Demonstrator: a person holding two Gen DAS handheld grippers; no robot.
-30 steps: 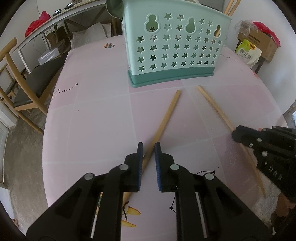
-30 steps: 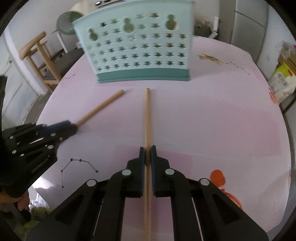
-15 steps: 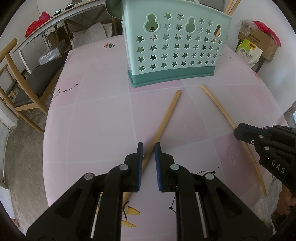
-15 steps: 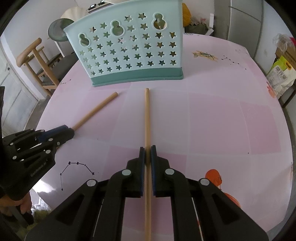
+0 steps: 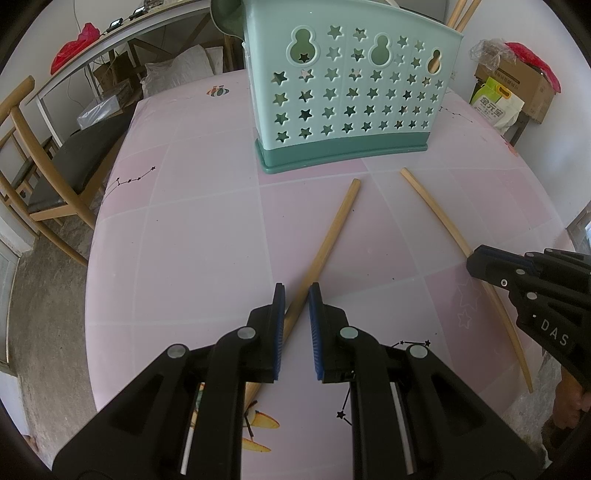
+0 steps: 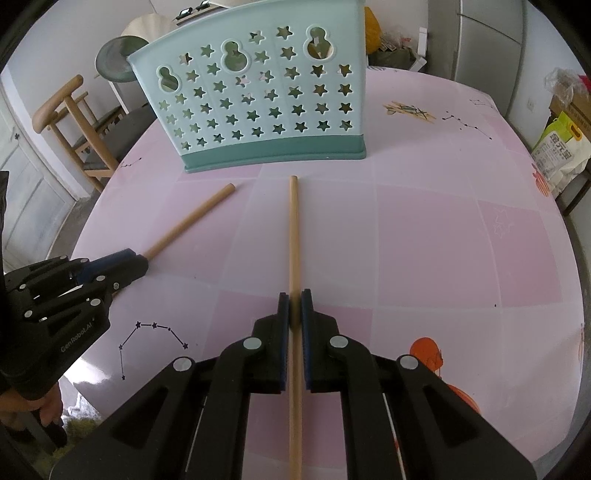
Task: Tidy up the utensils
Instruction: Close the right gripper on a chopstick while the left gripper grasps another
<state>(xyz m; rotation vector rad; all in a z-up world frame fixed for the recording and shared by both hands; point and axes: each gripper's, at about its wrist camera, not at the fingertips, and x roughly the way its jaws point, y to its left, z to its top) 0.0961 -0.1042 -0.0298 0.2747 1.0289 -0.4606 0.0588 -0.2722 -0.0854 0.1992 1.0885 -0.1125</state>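
Observation:
A pale green star-holed utensil basket (image 5: 354, 99) (image 6: 258, 107) stands upright at the back of the pink table (image 5: 184, 240). In front of it lie two wooden sticks. The thicker stick (image 5: 332, 229) (image 6: 192, 218) runs at a slant through my left gripper (image 5: 295, 299), which is shut on it near its near end. A thinner stick (image 6: 293, 229) (image 5: 436, 210) points straight at the basket, with my right gripper (image 6: 294, 299) shut on it. Both sticks rest low on the table. Two more stick ends (image 5: 461, 11) poke out of the basket.
A wooden chair (image 5: 22, 155) stands off the table's left side. Bags and a box (image 5: 495, 103) sit on the floor to the right. The round table's edge curves close below both grippers. A person's hand (image 5: 565, 402) holds the right gripper's handle.
The basket has shifted slightly left in the right wrist view and come into focus. Both grippers keep their grip and the sticks lie as before.

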